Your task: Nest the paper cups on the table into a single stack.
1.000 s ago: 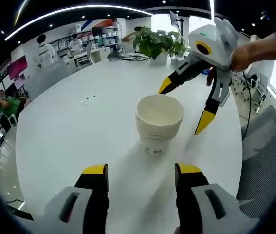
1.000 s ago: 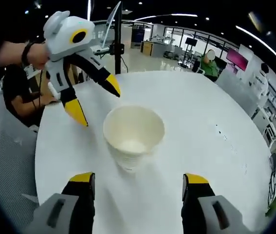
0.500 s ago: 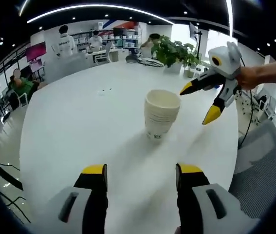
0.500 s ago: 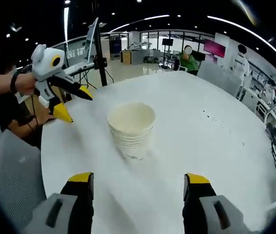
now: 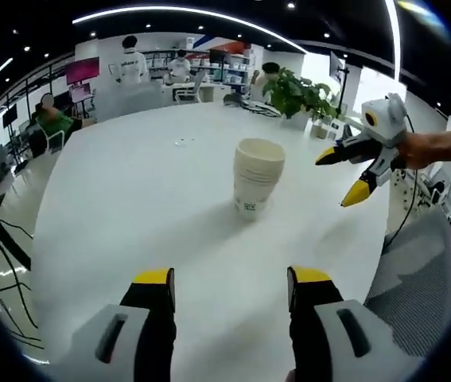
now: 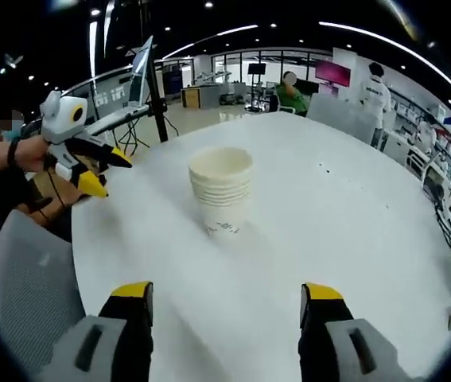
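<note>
A wide round white table (image 5: 114,207) carries the scene, standing in an open office lit by ceiling strips, and the stack of paper cups (image 5: 257,176) serves as the landmark near its middle. Nearest in the left gripper view, the left gripper (image 5: 231,280) has its yellow-tipped jaws standing apart with nothing between them, held over bare tabletop well short of the stack. The stack stands upright on the table beyond the jaws, several cups nested one in another with their rims stepped closely below the top rim, a small printed mark low on the outer cup. To the right of the stack in this view, the right gripper (image 5: 349,175) hangs above the table edge in a person's hand (image 5: 424,149), its jaws spread wide and apart from the cups. A grey mesh chair (image 5: 424,278) sits at the table edge on the right gripper's side of the stack. In the right gripper view, the same gripper's jaws (image 6: 228,296) rise apart and empty, the stack (image 6: 223,191) upright beyond them, and the left gripper (image 6: 106,170) shows left of the stack with jaws parted. Past the stack, a potted plant (image 5: 297,94) stands at the far table edge, and people in white tops stand by shelves further back.
</note>
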### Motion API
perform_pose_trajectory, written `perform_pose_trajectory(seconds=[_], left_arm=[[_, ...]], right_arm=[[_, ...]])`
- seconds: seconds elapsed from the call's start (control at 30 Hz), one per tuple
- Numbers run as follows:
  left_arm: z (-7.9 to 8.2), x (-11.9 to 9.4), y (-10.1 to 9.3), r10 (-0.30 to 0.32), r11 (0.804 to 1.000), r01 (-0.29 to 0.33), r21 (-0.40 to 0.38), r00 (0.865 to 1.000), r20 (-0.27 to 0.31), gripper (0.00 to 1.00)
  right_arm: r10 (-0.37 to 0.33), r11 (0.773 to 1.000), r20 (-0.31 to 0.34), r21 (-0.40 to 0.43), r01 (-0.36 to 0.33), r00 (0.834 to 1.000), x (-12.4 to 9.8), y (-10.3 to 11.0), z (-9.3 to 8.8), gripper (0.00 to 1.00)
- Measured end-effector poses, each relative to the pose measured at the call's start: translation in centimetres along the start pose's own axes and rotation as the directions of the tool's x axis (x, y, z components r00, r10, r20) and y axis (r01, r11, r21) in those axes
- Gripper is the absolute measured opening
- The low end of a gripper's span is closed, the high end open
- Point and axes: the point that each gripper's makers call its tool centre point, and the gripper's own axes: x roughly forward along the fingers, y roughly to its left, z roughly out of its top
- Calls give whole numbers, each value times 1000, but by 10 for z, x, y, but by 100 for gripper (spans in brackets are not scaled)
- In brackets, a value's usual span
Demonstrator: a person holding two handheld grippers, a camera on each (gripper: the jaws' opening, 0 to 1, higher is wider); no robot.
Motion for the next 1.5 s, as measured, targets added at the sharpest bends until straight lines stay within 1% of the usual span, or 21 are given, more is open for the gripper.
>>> perform_pose_trajectory(seconds=[0.03, 0.13, 0.2, 0.3, 0.43, 0.6, 0.7, 0.8, 0.87, 1.03, 1.1, 1.2, 1.3, 1.43, 1.5], left_arm=[[-2, -2, -3, 4, 1000, -4, -5, 1000, 3, 55], [-7, -4, -1, 13, 1000, -13, -10, 1000, 3, 56], [-10, -7, -1, 23, 1000, -23, -16, 1000, 5, 57], [-11, -12, -2, 40, 999, -39, -31, 999, 15, 57], [-16, -17, -2, 58, 997, -56, -56, 998, 28, 57], [-29, -17, -4, 67, 994, -65, -83, 998, 19, 61], [-30, -20, -2, 76, 993, -74, -89, 997, 18, 61], [-29, -22, -5, 83, 992, -81, -95, 996, 23, 61], [-31, -25, -7, 91, 991, -88, -100, 996, 24, 61], [-37, -28, -8, 110, 986, -105, -131, 994, 27, 61], [-36, -29, -12, 113, 984, -107, -142, 993, 37, 62], [-34, -30, -11, 125, 981, -116, -155, 991, 50, 62], [-32, -30, -11, 132, 979, -121, -166, 989, 60, 62], [-31, -29, -10, 138, 977, -125, -175, 988, 68, 62], [-30, -29, -13, 139, 976, -125, -178, 988, 70, 62]], right_arm=[[-5, 1000, -1, 5, 5, 1000, -1, 1, -3, 76], [-11, 1000, 1, 29, 11, 1000, -7, 5, -12, 76], [-15, 999, 2, 48, 15, 1000, -10, 4, -19, 76], [-19, 998, 7, 62, 19, 1000, -17, 10, -26, 78], [-29, 996, 12, 86, 28, 1000, -21, 13, -34, 78], [-32, 993, 15, 116, 30, 999, -23, 21, -45, 78], [-32, 992, 9, 122, 30, 999, -23, 24, -46, 78], [-39, 989, 17, 140, 36, 999, -26, 25, -47, 78], [-50, 986, 33, 162, 44, 998, -27, 24, -47, 78], [-54, 983, 37, 177, 47, 998, -28, 25, -53, 78], [-57, 982, 38, 181, 49, 998, -30, 26, -53, 78], [-60, 981, 44, 186, 50, 997, -33, 26, -54, 79], [-62, 982, 43, 181, 53, 997, -37, 31, -54, 80], [-62, 981, 42, 186, 53, 997, -35, 30, -58, 81], [-61, 980, 43, 190, 52, 997, -35, 33, -58, 81]])
